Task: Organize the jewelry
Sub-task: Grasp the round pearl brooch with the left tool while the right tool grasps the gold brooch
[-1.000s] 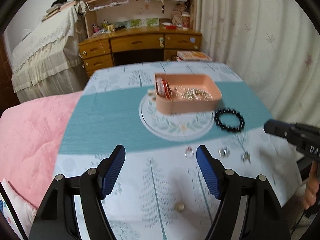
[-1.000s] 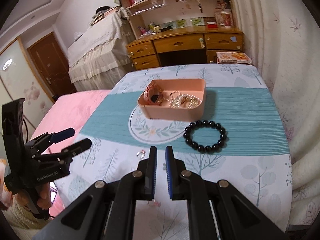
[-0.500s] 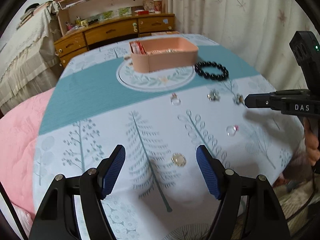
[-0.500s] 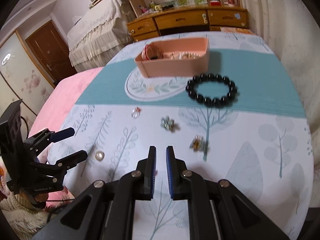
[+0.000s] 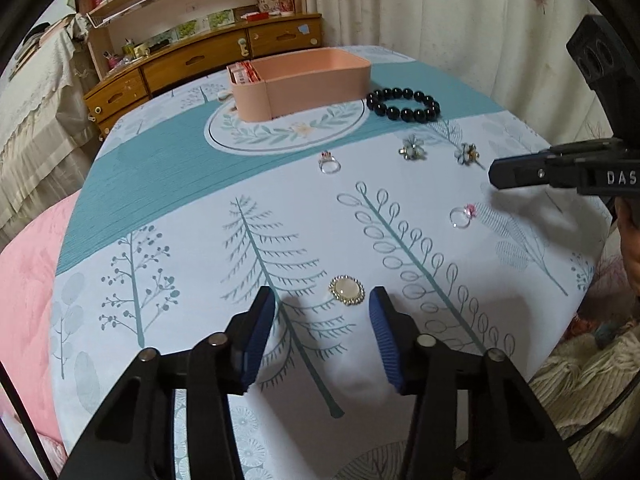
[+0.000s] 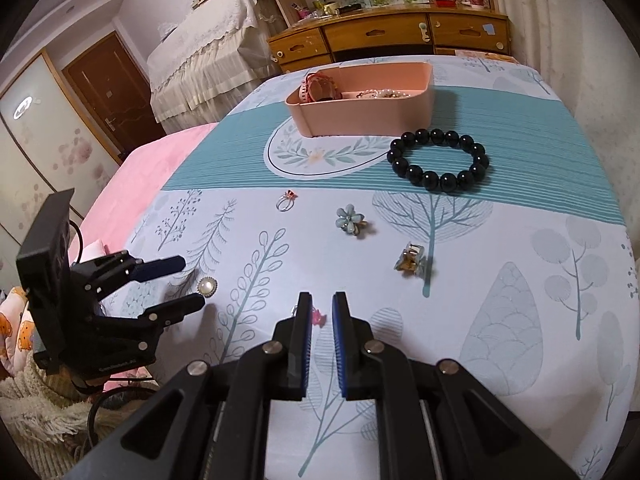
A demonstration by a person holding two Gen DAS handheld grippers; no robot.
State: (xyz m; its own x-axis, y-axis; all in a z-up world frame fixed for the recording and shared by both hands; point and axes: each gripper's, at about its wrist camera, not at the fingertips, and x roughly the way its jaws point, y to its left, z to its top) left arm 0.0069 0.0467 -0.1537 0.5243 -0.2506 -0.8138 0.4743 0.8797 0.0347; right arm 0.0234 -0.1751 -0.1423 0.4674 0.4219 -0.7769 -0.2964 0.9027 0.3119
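Both grippers sit lower and nearer the tablecloth than 1 second back, and the left gripper has narrowed: its jaws are closing around the pearl brooch, which lies between the tips, pads not yet touching it. Right gripper is pressed together, holding nothing, with the pink-stone ring on the cloth just at its tips. Pink tray holds some pieces already; 6 remain outside: brooch, 2 rings, 2 flower pieces, black bead bracelet.
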